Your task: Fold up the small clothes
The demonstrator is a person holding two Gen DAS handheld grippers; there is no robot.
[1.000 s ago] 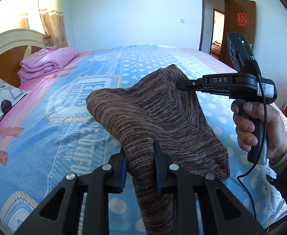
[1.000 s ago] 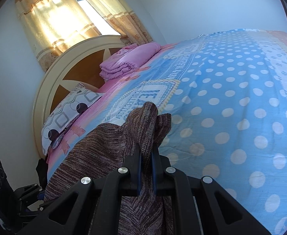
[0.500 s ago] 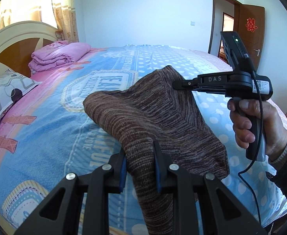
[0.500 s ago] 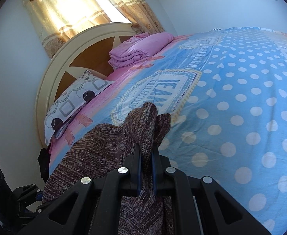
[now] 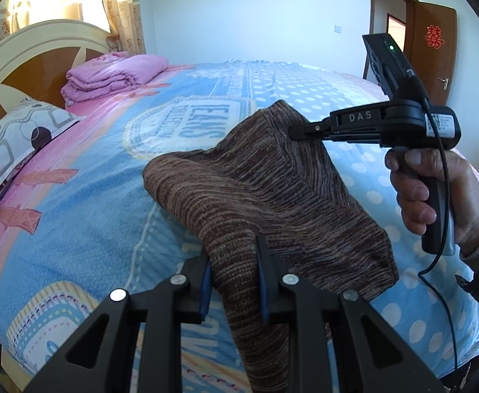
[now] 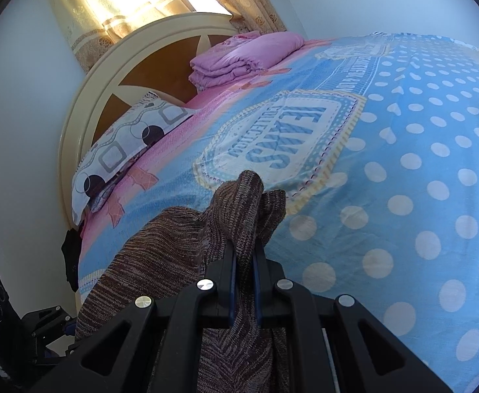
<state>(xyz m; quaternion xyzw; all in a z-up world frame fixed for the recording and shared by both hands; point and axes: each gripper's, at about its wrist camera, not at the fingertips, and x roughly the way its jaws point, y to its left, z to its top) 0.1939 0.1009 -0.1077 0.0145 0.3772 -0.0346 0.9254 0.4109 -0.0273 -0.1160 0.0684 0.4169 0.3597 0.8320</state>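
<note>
Grip is unchanged on both sides: the left hand-held gripper [image 5: 233, 270] stays pinched narrow on a thick fold of the brown knit garment [image 5: 272, 193], and the right hand-held gripper [image 6: 243, 262] stays nearly closed on another bunched edge of it. Since a second ago the pair has swung toward the headboard [image 5: 20, 65], so the pink folded bedding [image 5: 115, 75] and the patterned pillow [image 5: 13, 140] at 10 o'clock now sit nearer the middle of the view. The garment hangs between the two tools, lifted above the blue dotted bed cover [image 6: 419, 170], its lower part drooping. Judging from this, the cloth is being carried or turned for laying out; no fold is set down yet.
</note>
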